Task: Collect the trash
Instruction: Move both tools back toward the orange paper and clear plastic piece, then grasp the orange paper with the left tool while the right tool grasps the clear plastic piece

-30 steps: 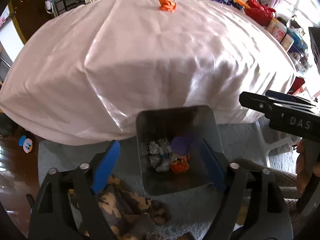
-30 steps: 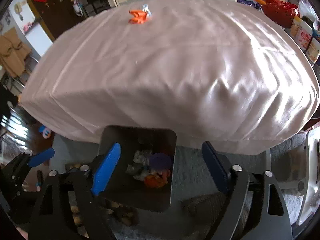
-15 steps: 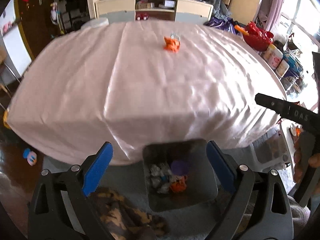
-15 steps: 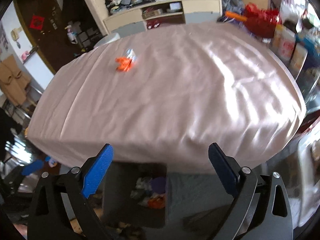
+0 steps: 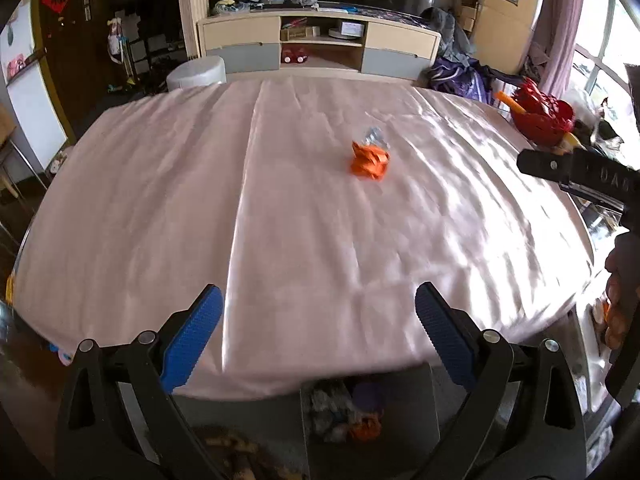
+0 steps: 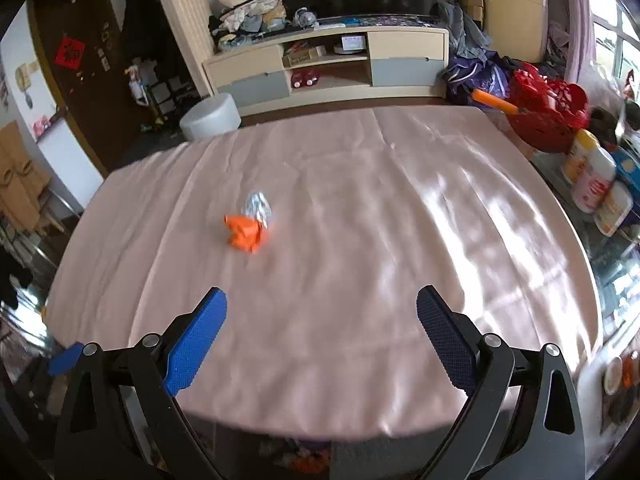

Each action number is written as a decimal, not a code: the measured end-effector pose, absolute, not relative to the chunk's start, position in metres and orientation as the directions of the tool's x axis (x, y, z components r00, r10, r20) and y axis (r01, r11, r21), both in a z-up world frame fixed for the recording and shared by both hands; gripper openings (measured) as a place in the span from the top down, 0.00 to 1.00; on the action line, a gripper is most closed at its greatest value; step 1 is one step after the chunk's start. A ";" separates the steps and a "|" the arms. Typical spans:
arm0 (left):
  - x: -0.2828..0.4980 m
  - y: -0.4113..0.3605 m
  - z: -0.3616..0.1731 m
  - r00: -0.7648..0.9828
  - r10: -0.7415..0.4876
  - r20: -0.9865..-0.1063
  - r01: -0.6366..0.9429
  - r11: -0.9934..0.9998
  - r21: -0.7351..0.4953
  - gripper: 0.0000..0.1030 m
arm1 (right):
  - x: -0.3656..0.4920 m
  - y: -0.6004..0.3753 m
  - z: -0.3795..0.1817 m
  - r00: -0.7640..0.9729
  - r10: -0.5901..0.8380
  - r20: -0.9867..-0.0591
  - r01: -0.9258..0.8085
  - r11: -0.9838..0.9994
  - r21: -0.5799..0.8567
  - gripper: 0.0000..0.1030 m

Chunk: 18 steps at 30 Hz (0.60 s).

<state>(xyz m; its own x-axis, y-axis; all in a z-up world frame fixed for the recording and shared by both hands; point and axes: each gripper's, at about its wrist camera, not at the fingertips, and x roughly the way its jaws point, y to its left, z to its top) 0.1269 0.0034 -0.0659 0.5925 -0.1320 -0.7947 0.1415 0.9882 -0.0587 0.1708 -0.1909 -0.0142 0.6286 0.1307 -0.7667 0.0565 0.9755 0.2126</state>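
A crumpled orange wrapper (image 5: 370,162) (image 6: 244,234) lies on the pink-clothed table (image 5: 280,220) (image 6: 360,248), with a scrap of silver foil (image 5: 376,135) (image 6: 259,208) touching its far side. My left gripper (image 5: 318,292) hangs over the table's near edge; its jaws are opening with nothing between them. My right gripper (image 6: 323,293) hovers open and empty beside it on the right. Below the edge stands a grey bin (image 5: 248,424) holding foil, orange and purple trash (image 5: 348,412).
A red basket (image 5: 540,114) (image 6: 548,116) and several canisters (image 6: 592,184) stand off the table's right side. A grey stool (image 5: 196,74) (image 6: 210,116) and a low cabinet (image 5: 320,46) are beyond the far edge. A hand (image 5: 618,280) shows at the right.
Both grippers have risen from over the bin and now look across the tabletop. The bin has dropped to the bottom edge of both views. The left jaws stand slightly wider.
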 end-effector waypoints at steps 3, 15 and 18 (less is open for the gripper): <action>0.151 -0.001 -0.072 0.597 -0.131 -0.792 0.137 0.989 -0.061 0.11 | 0.202 -0.187 -0.024 0.613 0.139 -0.778 0.069 0.971 0.228 0.07; 0.224 -0.020 -0.113 0.592 -0.092 -0.801 0.147 0.989 -0.005 0.11 | 0.294 -0.143 -0.066 0.552 0.229 -0.802 -0.005 0.963 0.271 0.52; 0.231 -0.025 -0.116 0.591 -0.101 -0.800 0.163 0.987 -0.004 0.11 | 0.308 -0.136 -0.075 0.529 0.273 -0.803 -0.016 0.950 0.313 0.62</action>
